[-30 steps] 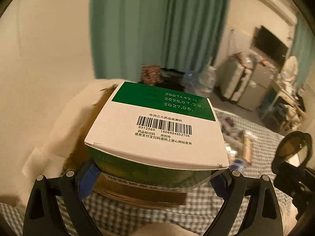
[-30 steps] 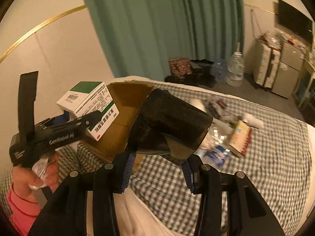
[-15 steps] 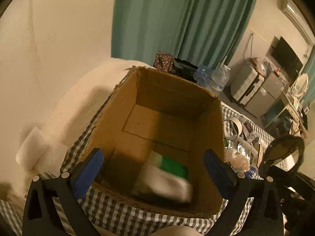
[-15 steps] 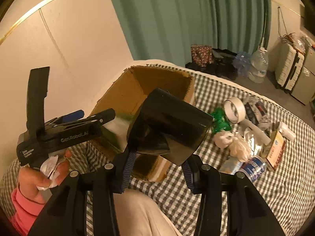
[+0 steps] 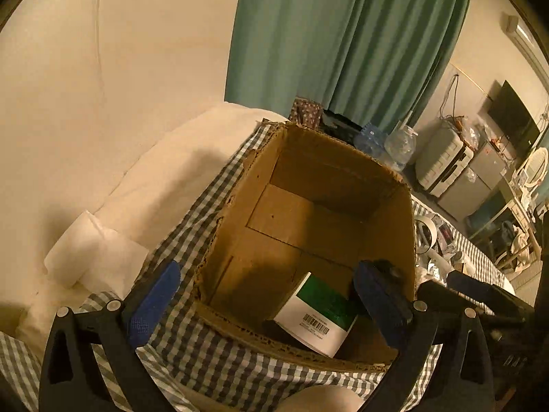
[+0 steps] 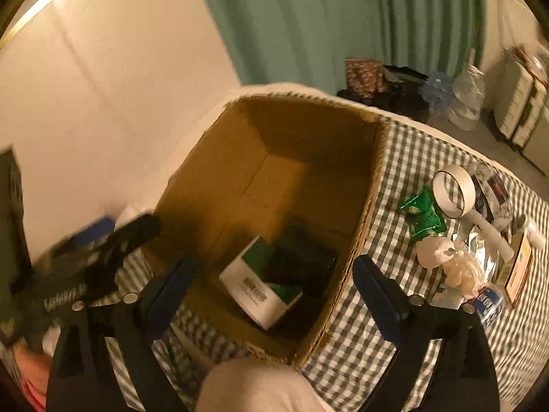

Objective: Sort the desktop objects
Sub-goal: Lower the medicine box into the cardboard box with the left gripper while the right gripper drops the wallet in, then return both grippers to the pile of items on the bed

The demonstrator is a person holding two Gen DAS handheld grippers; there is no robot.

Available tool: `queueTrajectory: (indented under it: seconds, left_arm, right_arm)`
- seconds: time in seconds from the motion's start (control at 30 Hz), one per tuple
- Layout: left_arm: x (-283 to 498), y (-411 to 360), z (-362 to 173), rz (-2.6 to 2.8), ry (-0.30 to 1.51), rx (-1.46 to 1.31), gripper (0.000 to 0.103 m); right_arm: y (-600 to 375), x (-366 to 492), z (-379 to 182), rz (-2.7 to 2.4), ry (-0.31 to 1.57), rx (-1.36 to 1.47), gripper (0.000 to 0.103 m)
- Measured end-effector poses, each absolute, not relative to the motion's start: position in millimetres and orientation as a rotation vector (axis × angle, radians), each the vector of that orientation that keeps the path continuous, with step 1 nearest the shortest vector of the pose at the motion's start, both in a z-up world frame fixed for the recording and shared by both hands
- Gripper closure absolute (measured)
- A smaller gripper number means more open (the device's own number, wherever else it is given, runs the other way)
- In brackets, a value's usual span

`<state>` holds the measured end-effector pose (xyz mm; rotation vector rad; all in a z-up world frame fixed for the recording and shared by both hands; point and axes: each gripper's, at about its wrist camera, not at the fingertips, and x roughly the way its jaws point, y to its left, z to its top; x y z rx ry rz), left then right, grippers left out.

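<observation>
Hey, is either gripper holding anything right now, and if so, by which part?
Nothing is held. The left gripper is open and empty; the right gripper has its jaws opening, nothing between them, over the cardboard box.

Occluded, cropped and blurred regions

In the right wrist view, the left gripper (image 6: 82, 257) at the left edge is motion-blurred; its printed lettering is unreadable and its body is cut off by the frame. The dark object (image 6: 302, 261) inside the cardboard box (image 6: 367, 206) is smeared, so its form cannot be determined, and it covers part of the green-and-white carton (image 6: 254, 285). In the left wrist view, the box's near wall hides the carton's lower edge, and the right pad (image 5: 377, 305) masks the box's corner. Barcode text is too small to read.
</observation>
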<state>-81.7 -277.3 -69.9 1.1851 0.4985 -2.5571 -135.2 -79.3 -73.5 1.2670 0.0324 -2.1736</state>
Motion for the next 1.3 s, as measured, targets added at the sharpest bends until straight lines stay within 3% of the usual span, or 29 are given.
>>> queueTrajectory:
  seconds: [0.33, 0.63, 0.77, 0.93, 1.3]
  left_arm:
    - [-78, -228, -64, -2.633, 0.417, 1.208, 0.000]
    - [-88, -91, -52, -2.840, 0.284, 1.244, 0.000]
    - [-96, -31, -69, -2.906, 0.219, 1.293, 0.000]
    - [-119, 28, -110, -2.856, 0.012, 1.396, 0.000]
    - [-166, 54, -196, -2.703, -0.179, 1.516, 0.000]
  right_arm:
    - [11, -127, -38, -2.407, -0.097, 1.123, 0.009]
    - [144, -108, -3, -2.709, -0.100, 0.999, 0.009]
    - [194, -103, -15, -2.745, -0.209, 1.047, 0.009]
    - [240, -93, -42, -2.746, -0.293, 1.101, 0.009]
    - [277, -109, -109, -2.669, -0.406, 1.245, 0.009]
